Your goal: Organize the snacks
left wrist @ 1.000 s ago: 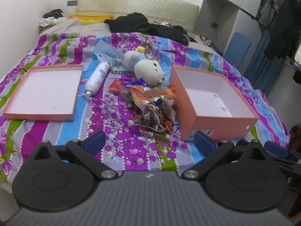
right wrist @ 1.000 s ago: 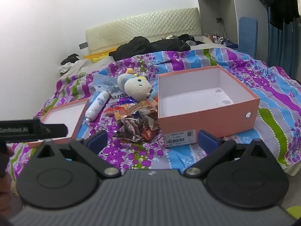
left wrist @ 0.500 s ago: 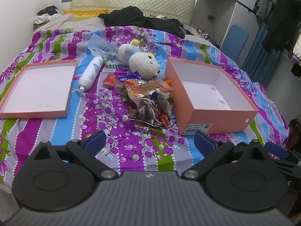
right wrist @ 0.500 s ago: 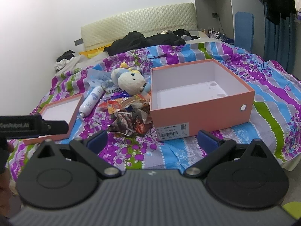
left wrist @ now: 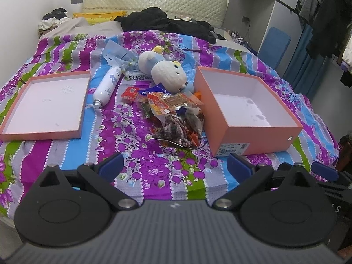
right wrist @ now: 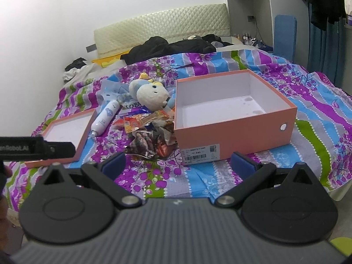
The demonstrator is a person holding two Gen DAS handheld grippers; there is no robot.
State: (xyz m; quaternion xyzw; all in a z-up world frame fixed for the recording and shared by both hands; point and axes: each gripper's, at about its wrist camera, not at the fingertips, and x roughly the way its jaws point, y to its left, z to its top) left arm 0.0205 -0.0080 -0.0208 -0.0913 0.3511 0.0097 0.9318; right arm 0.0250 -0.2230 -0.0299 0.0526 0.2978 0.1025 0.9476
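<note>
A heap of crinkly snack packets point(left wrist: 171, 114) point(right wrist: 149, 136) lies on the flowered bedspread, just left of an empty pink shoebox point(left wrist: 248, 132) point(right wrist: 233, 132). The box's pink lid point(left wrist: 41, 107) point(right wrist: 66, 132) lies upturned to the far left. My left gripper point(left wrist: 173, 167) hovers open over the bed's near edge, short of the packets, holding nothing. My right gripper point(right wrist: 178, 165) is open too, in front of the box's labelled end, with nothing between its blue pads.
A stuffed toy point(left wrist: 167, 72) and a white spray bottle point(left wrist: 107, 85) lie behind the snacks. Dark clothes point(left wrist: 167, 24) are piled near the headboard. The left gripper's body point(right wrist: 35, 150) juts in at the right wrist view's left edge. A wardrobe and hanging clothes stand right.
Both grippers have moved closer over the bed, so the snacks and box look larger and lower. Both stay open and nothing on the bed has shifted.
</note>
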